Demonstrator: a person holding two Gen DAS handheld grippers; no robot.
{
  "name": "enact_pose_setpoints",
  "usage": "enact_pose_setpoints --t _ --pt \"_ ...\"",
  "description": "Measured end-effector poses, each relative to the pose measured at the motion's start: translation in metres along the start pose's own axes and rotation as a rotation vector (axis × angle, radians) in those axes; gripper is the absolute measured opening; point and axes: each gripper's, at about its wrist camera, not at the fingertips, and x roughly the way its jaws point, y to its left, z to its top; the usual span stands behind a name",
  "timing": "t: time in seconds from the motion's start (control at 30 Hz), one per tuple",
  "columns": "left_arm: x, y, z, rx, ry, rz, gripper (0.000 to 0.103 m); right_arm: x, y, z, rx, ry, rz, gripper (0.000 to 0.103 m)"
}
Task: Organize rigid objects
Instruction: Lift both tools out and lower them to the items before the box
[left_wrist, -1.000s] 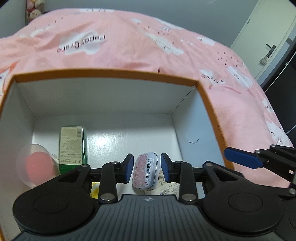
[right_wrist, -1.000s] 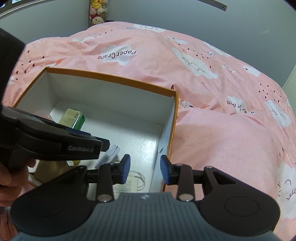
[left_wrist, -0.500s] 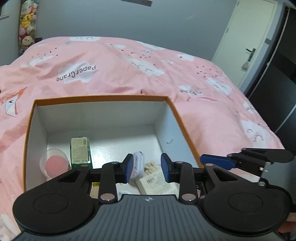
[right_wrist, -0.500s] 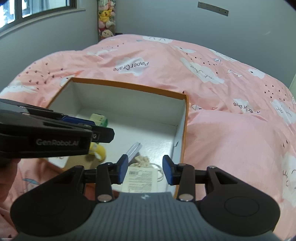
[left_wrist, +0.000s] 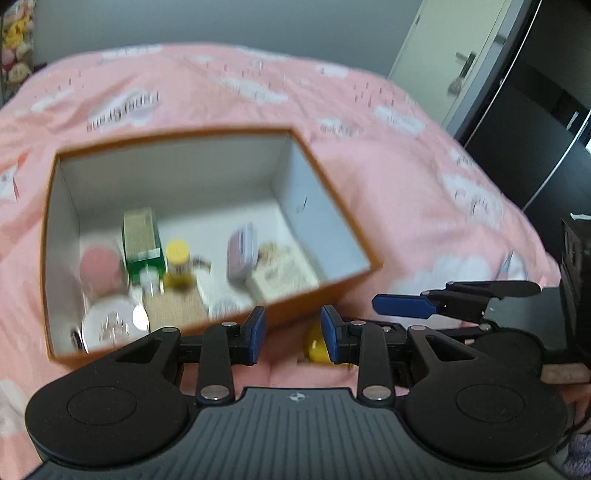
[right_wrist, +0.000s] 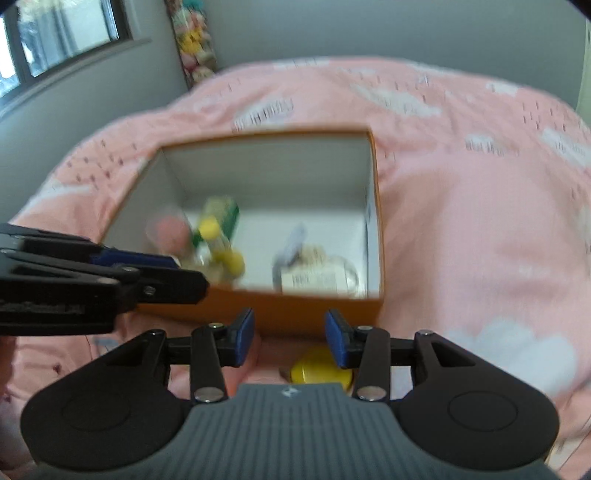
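A: On the bed (right_wrist: 480, 221), box (right_wrist: 317, 314) at 12 o'clock of both tools, already holding small items, blurred.
B: Tool states?
A: Left tool (left_wrist: 293, 338) partly open, nothing between the pads. Right tool (right_wrist: 290, 338) partly open too, empty.
B: What's loose?
A: Yellow thing (right_wrist: 317, 369) on the bed, just short of the box, at 6 o'clock of the right tool.
B: Tip?
A: I'd widen the right tool, straddle it squarely, close firmly, then lift clear over the box wall.
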Motion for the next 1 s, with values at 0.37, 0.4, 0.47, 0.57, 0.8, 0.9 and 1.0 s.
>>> enact_pose_setpoints --t 0.37,0.4,0.47,0.57,0.8,0.9,1.0 --pt "0.024 0.029 -0.042 -0.085 0.124 0.078 0.036 0.057 -0.005 -0.030 0.087 0.192 -0.026 0.043" --pt "0.025 0.033 -0.044 -0.097 0.125 0.088 0.036 0.060 -0.004 -0.032 0.086 0.199 -0.028 0.044" --pt "0.024 0.038 -0.049 -0.117 0.123 0.095 0.036 0.064 -0.002 -0.037 0.081 0.208 -0.035 0.046" --pt "0.024 0.046 -0.055 -0.146 0.130 0.080 0.038 0.072 0.002 -0.042 0.076 0.224 -0.041 0.046" --pt "0.033 0.050 -0.064 -0.157 0.161 0.064 0.041 0.081 0.008 -0.049 0.058 0.228 -0.036 0.048" --pt "0.039 0.049 -0.065 -0.168 0.162 0.048 0.043 0.082 0.009 -0.050 0.058 0.215 -0.039 0.048" --pt "0.045 0.045 -0.061 -0.181 0.139 0.034 0.048 0.080 0.009 -0.047 0.053 0.204 -0.056 0.047"
